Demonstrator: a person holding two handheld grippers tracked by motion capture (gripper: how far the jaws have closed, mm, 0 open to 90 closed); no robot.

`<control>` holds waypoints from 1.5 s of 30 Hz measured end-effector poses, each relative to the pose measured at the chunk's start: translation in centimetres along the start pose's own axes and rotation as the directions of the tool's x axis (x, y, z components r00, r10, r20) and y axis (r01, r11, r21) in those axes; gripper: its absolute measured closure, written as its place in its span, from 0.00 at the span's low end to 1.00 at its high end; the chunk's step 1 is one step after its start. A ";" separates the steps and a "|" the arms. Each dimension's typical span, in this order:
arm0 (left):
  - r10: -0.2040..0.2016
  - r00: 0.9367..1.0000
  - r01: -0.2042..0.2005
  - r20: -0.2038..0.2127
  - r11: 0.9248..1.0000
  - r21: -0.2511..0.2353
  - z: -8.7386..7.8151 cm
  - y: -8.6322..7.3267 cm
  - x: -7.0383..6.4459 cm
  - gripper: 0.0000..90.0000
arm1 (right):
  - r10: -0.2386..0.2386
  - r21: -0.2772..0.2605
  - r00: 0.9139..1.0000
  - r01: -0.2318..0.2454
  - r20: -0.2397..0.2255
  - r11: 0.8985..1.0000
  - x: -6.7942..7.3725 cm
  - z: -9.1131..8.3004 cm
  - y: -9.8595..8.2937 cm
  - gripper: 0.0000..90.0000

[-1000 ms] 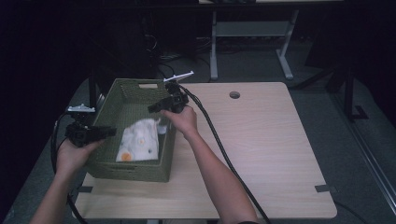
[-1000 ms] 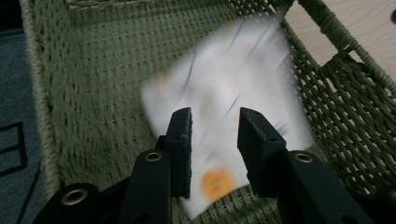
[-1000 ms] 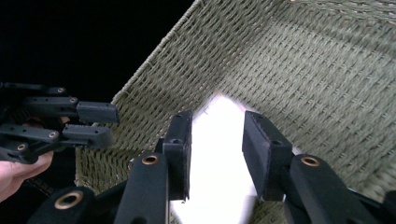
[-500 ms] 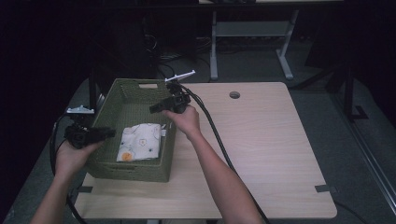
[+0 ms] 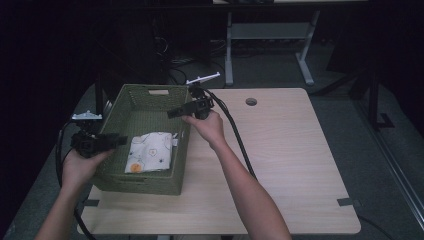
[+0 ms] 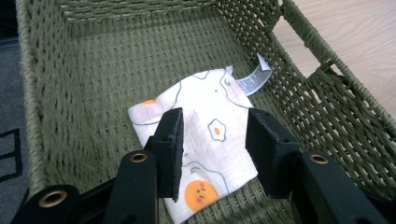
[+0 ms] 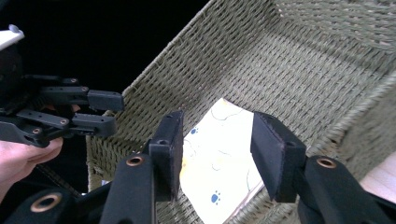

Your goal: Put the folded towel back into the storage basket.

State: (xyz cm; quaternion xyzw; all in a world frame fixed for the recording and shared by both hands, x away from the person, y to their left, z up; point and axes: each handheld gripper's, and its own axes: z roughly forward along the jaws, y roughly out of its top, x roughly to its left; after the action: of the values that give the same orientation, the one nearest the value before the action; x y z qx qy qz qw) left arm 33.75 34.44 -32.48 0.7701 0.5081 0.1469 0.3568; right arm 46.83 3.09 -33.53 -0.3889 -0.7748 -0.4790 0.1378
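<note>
Left gripper (image 6: pixel 215 140) open above cloth (image 5: pixel 150 151); long axis along basket (image 5: pixel 135 97) length.

A dim lab or office workspace: a pale wooden tabletop (image 5: pixel 280 165) with a round cable hole (image 5: pixel 251 101), grey carpet floor (image 5: pixel 350 65), and a white-framed desk (image 5: pixel 265 35) with tangled cables behind.

Dim scene, lit from above: the table (image 5: pixel 280 150) is evenly bright, its surroundings nearly black. Both gripper views are sharp on the basket (image 6: pixel 93 70) weave, with slight blur on the near jaws. No glare; shadows are soft.
</note>
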 end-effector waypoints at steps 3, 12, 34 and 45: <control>0.012 1.000 -0.012 -0.005 1.000 0.004 0.1 0.2 -0.4 0.63 | 0.003 -0.011 1.000 -0.003 -0.002 1.000 -0.3 -0.9 -0.1 0.59; 0.025 1.000 -0.025 0.002 1.000 0.001 0.2 0.8 -1.4 0.61 | 0.002 -0.029 1.000 -0.002 -0.006 1.000 -0.9 -2.8 -0.3 0.56; 0.069 0.996 -0.068 0.054 0.997 -0.031 1.1 2.1 -5.6 0.58 | 0.028 -0.075 0.999 -0.026 0.018 0.997 -3.0 -7.9 -2.0 0.51; 0.085 0.994 -0.084 0.072 0.996 -0.030 1.8 2.6 -7.2 0.56 | 0.047 -0.092 0.998 -0.044 0.032 0.995 -4.1 -10.0 -3.0 0.50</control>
State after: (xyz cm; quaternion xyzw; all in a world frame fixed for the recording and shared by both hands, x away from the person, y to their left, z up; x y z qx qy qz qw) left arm 33.43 26.74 -30.99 0.7909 0.4596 0.1405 0.3788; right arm 45.74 -7.98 -32.79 -0.4203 -0.7454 -0.5039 0.1176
